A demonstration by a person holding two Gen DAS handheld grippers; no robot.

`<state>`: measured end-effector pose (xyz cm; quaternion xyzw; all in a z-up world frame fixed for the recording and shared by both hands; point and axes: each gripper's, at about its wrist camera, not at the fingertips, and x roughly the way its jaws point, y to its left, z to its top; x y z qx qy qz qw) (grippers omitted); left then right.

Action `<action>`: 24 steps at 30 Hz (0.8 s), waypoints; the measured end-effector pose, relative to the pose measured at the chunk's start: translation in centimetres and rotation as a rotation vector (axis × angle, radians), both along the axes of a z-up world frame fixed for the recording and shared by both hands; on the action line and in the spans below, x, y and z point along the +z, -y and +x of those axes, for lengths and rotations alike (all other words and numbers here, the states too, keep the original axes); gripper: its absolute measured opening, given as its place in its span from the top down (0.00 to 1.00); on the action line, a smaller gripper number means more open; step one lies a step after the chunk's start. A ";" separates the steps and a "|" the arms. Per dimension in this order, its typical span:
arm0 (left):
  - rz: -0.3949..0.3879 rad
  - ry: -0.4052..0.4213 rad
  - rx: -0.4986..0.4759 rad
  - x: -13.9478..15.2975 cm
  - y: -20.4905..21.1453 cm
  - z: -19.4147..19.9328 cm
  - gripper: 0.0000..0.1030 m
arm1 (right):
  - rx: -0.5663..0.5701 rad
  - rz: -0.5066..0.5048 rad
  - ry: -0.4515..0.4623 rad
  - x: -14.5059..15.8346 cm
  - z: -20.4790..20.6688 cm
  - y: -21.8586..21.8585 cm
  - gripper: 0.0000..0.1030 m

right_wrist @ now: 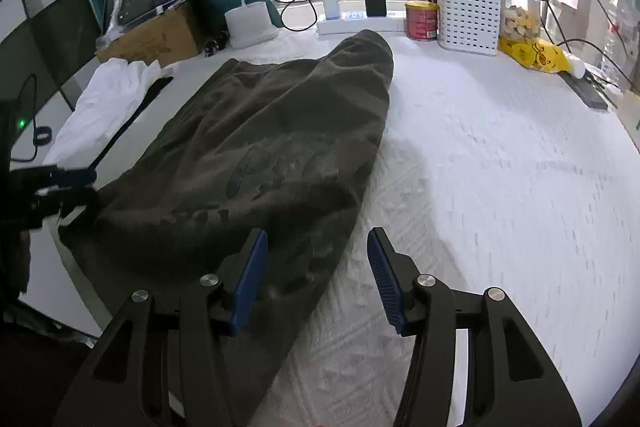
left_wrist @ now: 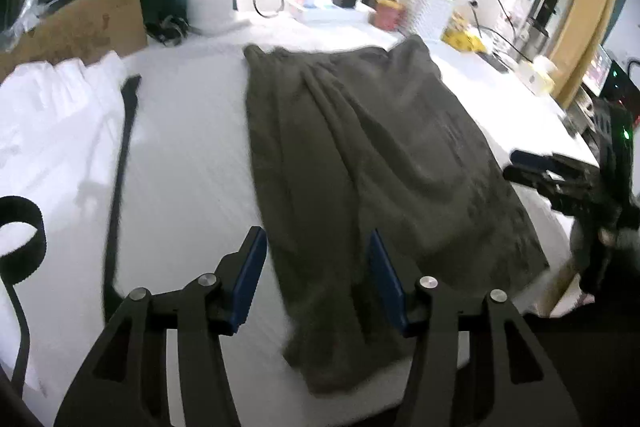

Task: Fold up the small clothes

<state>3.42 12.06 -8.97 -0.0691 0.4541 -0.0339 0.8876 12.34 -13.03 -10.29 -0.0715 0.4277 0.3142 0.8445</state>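
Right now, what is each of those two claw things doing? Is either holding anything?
Left gripper: open, holding nothing, above the dark garment.
Right gripper: open, holding nothing, over that garment's edge.

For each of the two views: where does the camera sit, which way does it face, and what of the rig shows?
Left wrist: on the left hand-held gripper, angled down at the dark garment from its near left side; own open jaws, plus the right hand-held gripper at the right edge.
Right wrist: on the right one, over the garment's right edge, facing the window; own open jaws, left hand-held gripper at left edge.
Shared: garment, white garment, white basket.
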 end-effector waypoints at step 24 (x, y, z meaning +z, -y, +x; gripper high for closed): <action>-0.102 0.084 -0.059 -2.1 -2.8 15.3 0.48 | -0.112 -0.009 0.018 0.0 8.1 0.2 0.47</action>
